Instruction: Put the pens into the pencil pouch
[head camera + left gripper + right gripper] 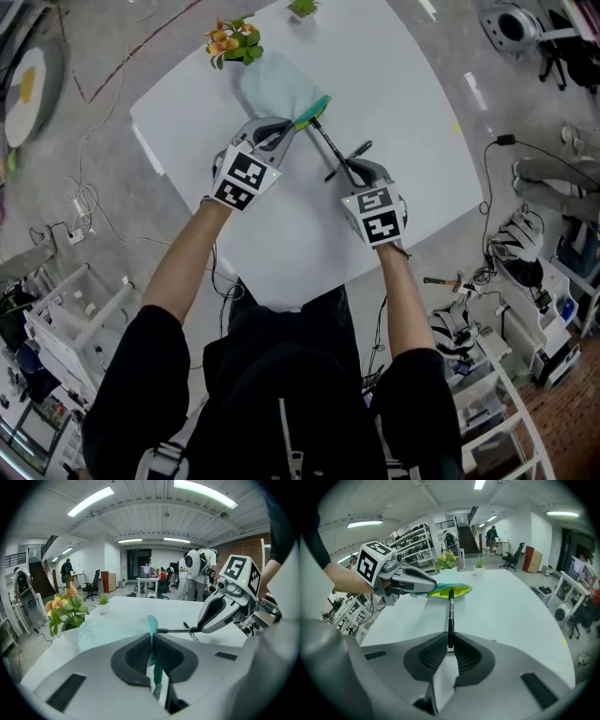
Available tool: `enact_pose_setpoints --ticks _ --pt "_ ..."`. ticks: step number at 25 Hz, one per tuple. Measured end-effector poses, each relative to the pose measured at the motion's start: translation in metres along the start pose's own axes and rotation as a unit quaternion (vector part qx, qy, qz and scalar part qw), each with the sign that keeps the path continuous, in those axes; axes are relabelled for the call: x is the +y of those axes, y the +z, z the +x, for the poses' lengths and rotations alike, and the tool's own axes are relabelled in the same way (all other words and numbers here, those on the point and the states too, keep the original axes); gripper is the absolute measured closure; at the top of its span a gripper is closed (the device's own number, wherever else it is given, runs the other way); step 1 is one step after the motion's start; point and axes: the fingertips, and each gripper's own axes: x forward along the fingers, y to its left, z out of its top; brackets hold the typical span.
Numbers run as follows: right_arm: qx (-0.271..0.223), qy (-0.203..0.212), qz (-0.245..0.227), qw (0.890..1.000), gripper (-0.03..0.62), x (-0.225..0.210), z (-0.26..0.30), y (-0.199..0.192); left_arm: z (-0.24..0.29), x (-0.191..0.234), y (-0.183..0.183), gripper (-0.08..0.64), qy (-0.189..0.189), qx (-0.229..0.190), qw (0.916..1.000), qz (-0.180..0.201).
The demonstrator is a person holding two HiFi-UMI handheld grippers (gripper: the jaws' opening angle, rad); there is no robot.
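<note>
A pale teal pencil pouch (270, 82) lies at the far side of the white table (412, 112). My left gripper (286, 127) is shut on the pouch's green mouth edge (152, 629) and holds it up. My right gripper (354, 172) is shut on the end of a black pen (328, 142). The pen (450, 613) points away from me, and its tip touches the yellow-green pouch mouth (449, 591). A second black pen (350, 158) lies on the table beside my right gripper. In the left gripper view the held pen (174, 630) comes in level from the right.
A pot of orange flowers (232, 42) stands just beyond the pouch, and a small green plant (302, 7) sits at the table's far edge. Cables (89, 202) lie on the floor to the left, and racks and gear (525, 309) to the right.
</note>
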Motion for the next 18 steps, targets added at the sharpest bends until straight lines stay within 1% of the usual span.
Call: enact_pose_setpoints --ticks 5,9,13,18 --pt "-0.005 0.012 -0.007 1.0 0.54 0.001 0.013 0.022 -0.001 0.0 -0.004 0.525 -0.002 0.001 1.0 -0.002" --pt "-0.001 0.016 -0.012 1.0 0.54 -0.002 0.02 0.034 -0.002 0.002 -0.003 0.525 -0.003 0.002 0.9999 -0.009" --pt "-0.004 0.021 -0.031 0.999 0.54 -0.006 0.028 0.047 0.0 0.001 0.002 0.525 -0.01 0.002 0.9999 -0.01" --pt "-0.008 0.026 -0.036 0.999 0.54 -0.006 0.037 0.061 0.001 -0.002 0.001 0.525 -0.017 0.004 0.9998 -0.012"
